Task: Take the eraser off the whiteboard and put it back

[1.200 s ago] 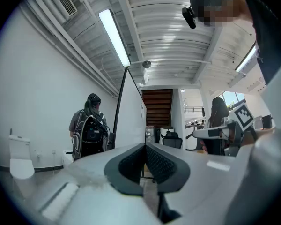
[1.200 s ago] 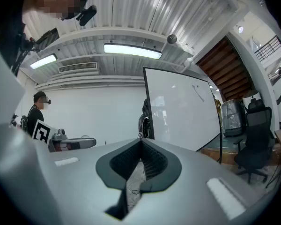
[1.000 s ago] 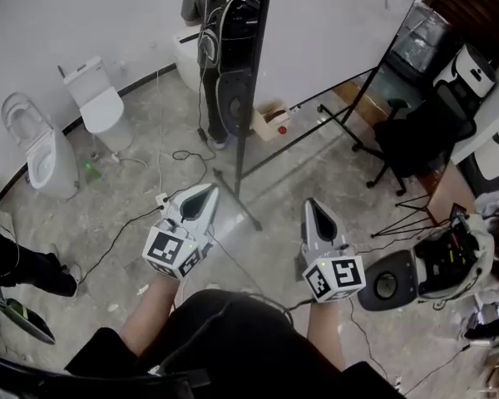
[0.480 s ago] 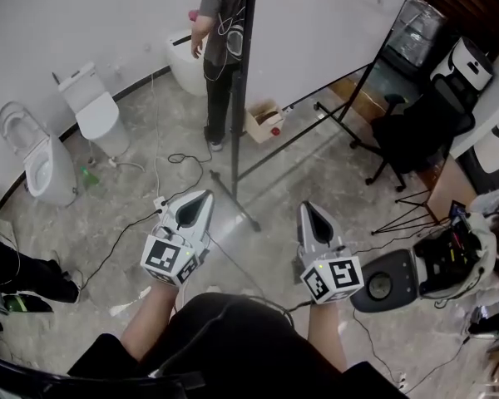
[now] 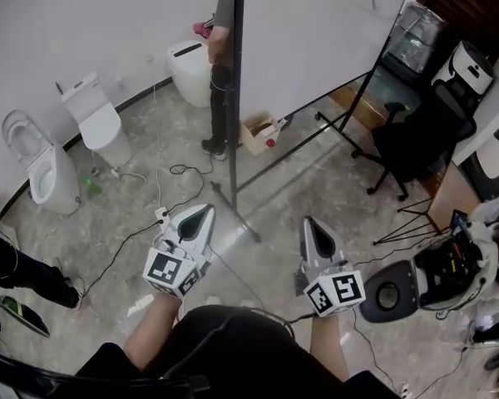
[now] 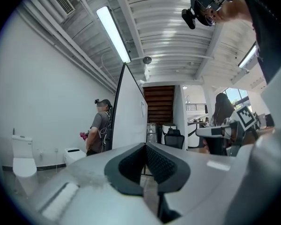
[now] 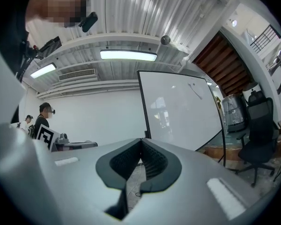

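Observation:
The whiteboard (image 5: 316,32) stands on a black floor stand ahead of me, its edge toward me in the head view. It also shows in the left gripper view (image 6: 131,111) and the right gripper view (image 7: 178,111). A small dark thing (image 7: 194,89) sits high on the board's face; I cannot tell if it is the eraser. My left gripper (image 5: 208,209) (image 6: 145,145) is shut with nothing in it and points level toward the board's edge. My right gripper (image 5: 308,221) (image 7: 141,139), also shut with nothing in it, points at the board's face. Both are well short of the board.
A person (image 5: 220,32) stands behind the board. Three white toilets (image 5: 96,110) (image 5: 41,160) (image 5: 190,65) line the left wall. Cables (image 5: 175,173) cross the floor. A cardboard box (image 5: 262,127) lies by the stand's foot. A black office chair (image 5: 416,140) and a machine (image 5: 437,264) are at the right.
Both grippers have drifted a little lower in the head view and stay shut. The view has shifted, and the board's edge now hides more of the person behind it.

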A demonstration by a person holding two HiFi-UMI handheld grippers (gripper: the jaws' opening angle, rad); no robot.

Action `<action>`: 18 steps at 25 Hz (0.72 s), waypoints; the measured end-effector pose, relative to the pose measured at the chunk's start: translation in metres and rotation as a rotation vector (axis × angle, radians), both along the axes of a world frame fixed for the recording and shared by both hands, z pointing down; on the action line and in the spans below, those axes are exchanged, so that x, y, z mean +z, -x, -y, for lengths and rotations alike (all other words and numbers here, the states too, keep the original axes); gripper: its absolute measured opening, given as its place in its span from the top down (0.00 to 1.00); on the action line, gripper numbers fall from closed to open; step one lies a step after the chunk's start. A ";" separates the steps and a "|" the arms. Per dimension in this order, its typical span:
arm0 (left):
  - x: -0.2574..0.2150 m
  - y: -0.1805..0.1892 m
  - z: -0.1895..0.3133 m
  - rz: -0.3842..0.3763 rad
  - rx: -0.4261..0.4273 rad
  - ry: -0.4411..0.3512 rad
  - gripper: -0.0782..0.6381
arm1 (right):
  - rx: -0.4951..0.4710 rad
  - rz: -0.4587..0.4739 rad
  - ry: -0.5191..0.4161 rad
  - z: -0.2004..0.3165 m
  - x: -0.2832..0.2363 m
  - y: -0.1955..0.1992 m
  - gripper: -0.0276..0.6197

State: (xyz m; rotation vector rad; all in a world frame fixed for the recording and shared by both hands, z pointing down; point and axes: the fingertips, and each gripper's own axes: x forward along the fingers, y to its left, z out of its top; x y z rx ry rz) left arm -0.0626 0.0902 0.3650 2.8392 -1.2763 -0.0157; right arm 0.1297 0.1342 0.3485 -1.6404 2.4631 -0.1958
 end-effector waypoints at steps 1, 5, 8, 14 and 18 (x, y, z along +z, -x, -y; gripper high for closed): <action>-0.001 -0.002 -0.001 0.004 -0.005 -0.007 0.88 | -0.007 0.004 -0.006 -0.001 -0.001 -0.002 0.94; -0.001 -0.006 -0.008 0.007 -0.025 -0.022 0.88 | -0.045 -0.002 0.000 -0.003 0.006 -0.005 0.94; 0.004 -0.009 -0.015 0.003 -0.034 -0.013 0.88 | -0.068 -0.017 0.016 -0.007 0.012 -0.005 0.94; 0.014 -0.011 -0.019 -0.011 -0.047 0.007 0.88 | -0.092 -0.036 0.020 -0.012 0.018 -0.005 0.94; 0.024 -0.012 -0.015 -0.009 -0.043 0.026 0.88 | -0.083 -0.030 0.039 -0.009 0.024 -0.009 0.94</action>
